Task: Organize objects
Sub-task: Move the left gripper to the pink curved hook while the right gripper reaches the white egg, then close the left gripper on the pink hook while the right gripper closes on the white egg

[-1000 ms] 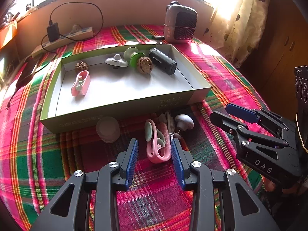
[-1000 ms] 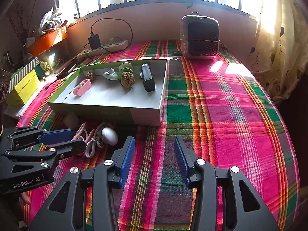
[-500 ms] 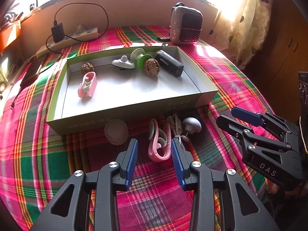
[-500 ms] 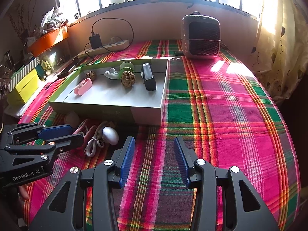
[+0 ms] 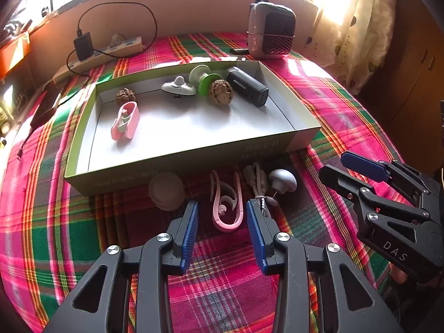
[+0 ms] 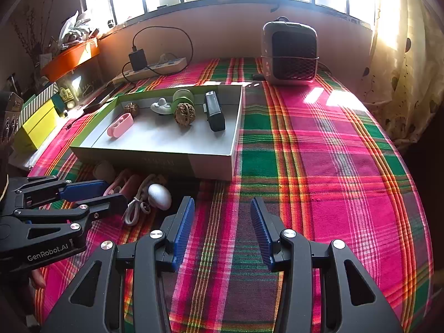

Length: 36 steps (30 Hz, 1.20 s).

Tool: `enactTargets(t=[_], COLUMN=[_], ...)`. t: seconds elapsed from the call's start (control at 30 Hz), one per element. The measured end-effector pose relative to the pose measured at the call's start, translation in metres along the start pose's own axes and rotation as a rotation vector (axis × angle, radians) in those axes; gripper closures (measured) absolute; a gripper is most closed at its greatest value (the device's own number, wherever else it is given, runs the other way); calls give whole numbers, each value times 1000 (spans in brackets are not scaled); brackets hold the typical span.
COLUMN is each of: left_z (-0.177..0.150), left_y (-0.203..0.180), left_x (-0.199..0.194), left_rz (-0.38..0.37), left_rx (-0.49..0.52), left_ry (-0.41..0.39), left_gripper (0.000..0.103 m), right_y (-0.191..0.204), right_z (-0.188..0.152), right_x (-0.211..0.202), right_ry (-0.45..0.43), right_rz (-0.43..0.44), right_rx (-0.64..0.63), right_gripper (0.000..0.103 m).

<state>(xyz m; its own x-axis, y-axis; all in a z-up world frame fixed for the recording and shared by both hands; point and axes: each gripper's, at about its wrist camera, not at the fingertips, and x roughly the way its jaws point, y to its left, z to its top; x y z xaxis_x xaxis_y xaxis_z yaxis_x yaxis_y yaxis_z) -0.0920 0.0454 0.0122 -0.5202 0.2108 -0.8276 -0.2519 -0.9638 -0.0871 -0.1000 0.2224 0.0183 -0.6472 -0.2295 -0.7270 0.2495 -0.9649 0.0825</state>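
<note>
Two grippers over a plaid cloth. Biggest task item is the green-rimmed box, holding six things already (a pink clip, two walnuts, a grey top, a green spool, a black block). Not pointing each one.

Four loose pieces lie on the cloth just outside the box's near wall. The left gripper hangs right over them, jaws spread wide, nothing between the pads. The pink clip sits dead ahead between the blue pads, close to their tips. Its long axis runs along the fingers toward the box, closed loop end nearest the camera. So a straight push forward and a squeeze would likely catch it across its narrow width.

Just right of it are a beige cord bundle and a grey mushroom-shaped top; the cord passes by the right pad, so snag risk. The frosted round cap is left of the left pad.

The right gripper is also spread and empty, over bare cloth, farther from the clip. Left is the nearer one.
</note>
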Motion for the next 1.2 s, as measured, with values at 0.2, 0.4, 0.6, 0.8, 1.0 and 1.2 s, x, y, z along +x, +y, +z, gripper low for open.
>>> enactTargets(t=[0.2,0.4,0.6,0.8,1.0,1.2], left_z=[2,4,3,1,-3,-5], left_y=[2,6,10,16,21,24], left_x=[5,7,6,4,1,0], left_rz=[9,12,15,1,-5,-20], left_rx=[-11,-31,-46,-67,-75,-82], left_ry=[0,-10,-18,-23,-26,-31], left_gripper=[69,70,79,81,81,81], right_y=[6,13,22,32,38,40], right_z=[1,3,6,9,10,12], right_x=[3,4,6,11,18,24], right_ry=[7,8,21,34,50,62], right_rz=[10,47,100,125,134,137], right_rx=[-20,-46,-56,-71,-77,-66], right_gripper=[59,59,59,59,59,59])
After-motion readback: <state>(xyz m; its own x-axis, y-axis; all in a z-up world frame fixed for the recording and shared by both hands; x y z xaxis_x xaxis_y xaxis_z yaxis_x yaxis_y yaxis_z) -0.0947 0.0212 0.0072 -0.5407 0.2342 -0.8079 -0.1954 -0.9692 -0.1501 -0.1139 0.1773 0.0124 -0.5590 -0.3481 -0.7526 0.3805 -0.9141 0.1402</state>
